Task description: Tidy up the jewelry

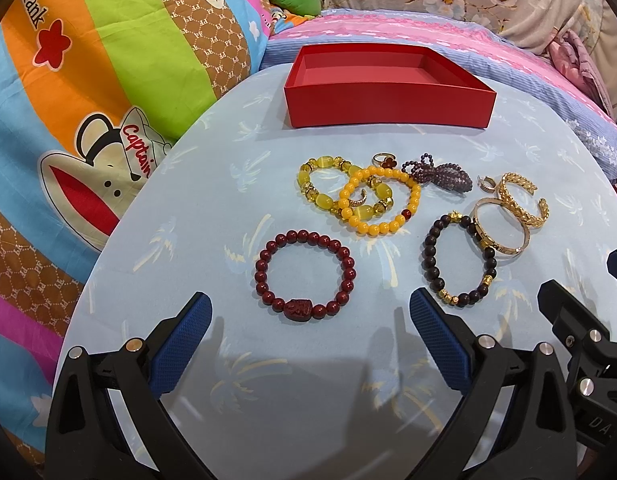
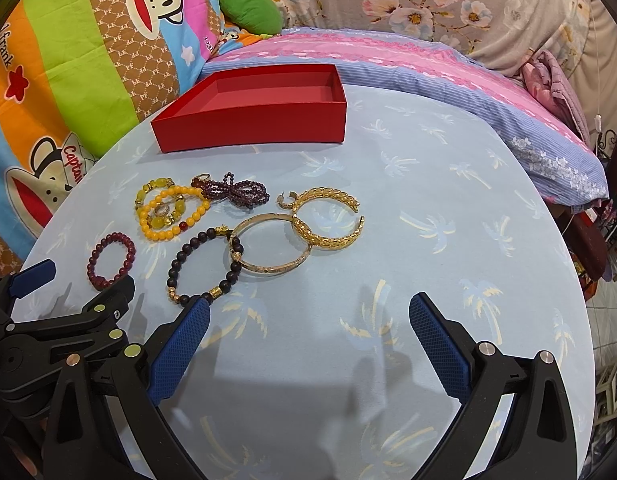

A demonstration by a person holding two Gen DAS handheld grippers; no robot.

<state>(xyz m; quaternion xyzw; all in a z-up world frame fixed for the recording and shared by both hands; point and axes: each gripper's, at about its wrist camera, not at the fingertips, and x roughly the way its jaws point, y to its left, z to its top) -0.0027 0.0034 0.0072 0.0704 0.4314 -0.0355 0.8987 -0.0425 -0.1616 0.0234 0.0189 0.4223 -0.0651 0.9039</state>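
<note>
An open, empty red box (image 1: 388, 108) (image 2: 252, 128) stands at the far side of a round table. Loose jewelry lies in front of it. A dark red bead bracelet (image 1: 296, 309) (image 2: 128, 246) lies just ahead of my left gripper (image 1: 310, 304), which is open and holds nothing. Beyond it lie two overlapping yellow bead bracelets (image 1: 364, 226) (image 2: 168, 236) and a purple bead bundle (image 1: 444, 176) (image 2: 236, 194). A dark bead bracelet with gold spacers (image 1: 430, 256) (image 2: 172, 276), a gold bangle (image 1: 504, 251) (image 2: 268, 270) and a gold cuff (image 1: 520, 204) (image 2: 328, 238) lie to the right. My right gripper (image 2: 308, 312) is open over bare cloth.
The table has a light blue palm-print cloth (image 1: 308, 380) (image 2: 448, 200). A striped cartoon quilt (image 1: 88, 80) lies close on the left, with pink and blue bedding (image 2: 428, 64) behind. A small ring (image 1: 382, 159) and an earring (image 1: 486, 184) lie among the bracelets. The table's right half is bare cloth.
</note>
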